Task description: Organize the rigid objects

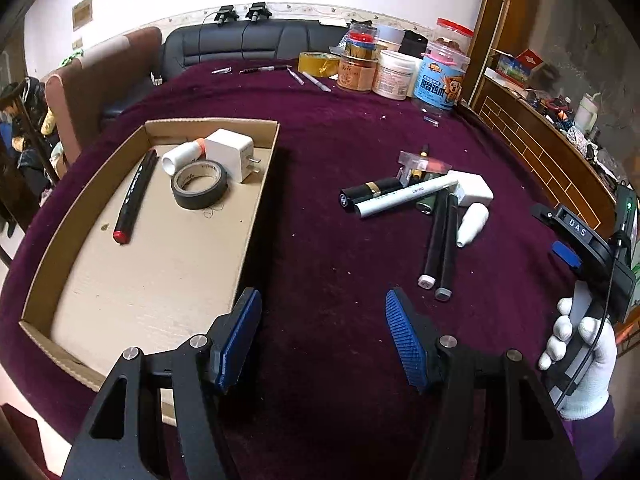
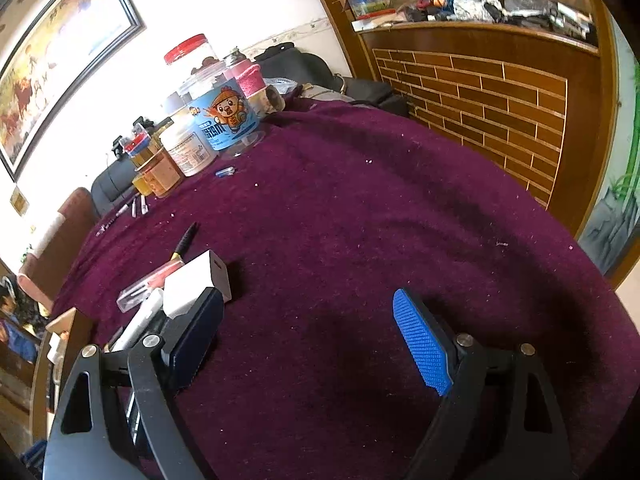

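Observation:
A cardboard tray [image 1: 261,200] lies at the left on the purple cloth. It holds a black marker with a red end [image 1: 134,196], a white tube [image 1: 180,156], a white charger plug [image 1: 230,152] and a black tape roll [image 1: 196,203]. To its right is a loose pile: a white marker [image 1: 404,196], a black tube [image 1: 368,192], two black markers [image 1: 440,240], a white box [image 1: 474,188] and a white bottle [image 1: 472,224]. My left gripper [image 1: 322,296] is open over bare cloth beside the tray's right wall. My right gripper [image 2: 304,300] is open and empty, its left finger next to the white box [image 2: 196,280].
Jars and tubs [image 1: 400,72] and a yellow tape roll [image 1: 318,63] crowd the table's far side, with several pens [image 1: 280,70] near them. A wooden counter [image 2: 480,92] borders the right. A white-gloved hand [image 1: 576,352] shows at the right edge.

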### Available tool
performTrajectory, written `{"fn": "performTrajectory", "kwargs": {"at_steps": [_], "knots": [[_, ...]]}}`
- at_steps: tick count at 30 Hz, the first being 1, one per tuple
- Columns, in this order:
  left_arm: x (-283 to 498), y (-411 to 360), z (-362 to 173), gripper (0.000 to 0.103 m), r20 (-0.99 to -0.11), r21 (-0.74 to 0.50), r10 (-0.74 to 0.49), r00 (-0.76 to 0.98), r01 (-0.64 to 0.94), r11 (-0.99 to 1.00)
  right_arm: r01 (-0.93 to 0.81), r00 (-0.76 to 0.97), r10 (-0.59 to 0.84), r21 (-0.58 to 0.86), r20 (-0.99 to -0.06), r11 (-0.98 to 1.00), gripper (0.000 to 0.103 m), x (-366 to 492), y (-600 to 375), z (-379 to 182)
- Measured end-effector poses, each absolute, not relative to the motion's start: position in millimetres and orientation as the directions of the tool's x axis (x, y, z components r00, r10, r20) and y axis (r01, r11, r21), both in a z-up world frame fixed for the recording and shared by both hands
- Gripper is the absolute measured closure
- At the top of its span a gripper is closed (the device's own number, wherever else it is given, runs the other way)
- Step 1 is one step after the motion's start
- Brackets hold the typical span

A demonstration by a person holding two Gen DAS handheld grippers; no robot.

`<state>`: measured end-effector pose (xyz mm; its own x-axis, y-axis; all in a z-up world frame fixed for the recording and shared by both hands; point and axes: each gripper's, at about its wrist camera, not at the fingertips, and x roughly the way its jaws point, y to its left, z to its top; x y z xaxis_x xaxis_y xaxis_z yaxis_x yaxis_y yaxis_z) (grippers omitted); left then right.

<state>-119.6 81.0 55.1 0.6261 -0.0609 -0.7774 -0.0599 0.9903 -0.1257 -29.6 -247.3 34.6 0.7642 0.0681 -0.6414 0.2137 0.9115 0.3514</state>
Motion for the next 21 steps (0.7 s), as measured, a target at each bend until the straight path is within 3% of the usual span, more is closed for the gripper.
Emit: {"fn": "performTrajectory", "kwargs": {"at_steps": [7,13,21], "knots": [[-112,103,51,0.044,-0.787,-0.159,-0.081,0.612,-0.074,0.985,0.224,0.805,-0.023,0.268,-0.593,0.937,0.016,-37,-238,55],[-96,89,64,0.044,-0.775,-0.131,-0.099,0.624,-0.007,0.991,0.166,0.816,0.067,0.344,-0.574,0.924,0.016,4,-229,78],[-42,57,69,0.044,-0.817,-0.073,-0.11,0.566,0.088,0.993,0.168,0.799,0.08,0.35,-0.595,0.921,0.016,42,-235,50]]}}
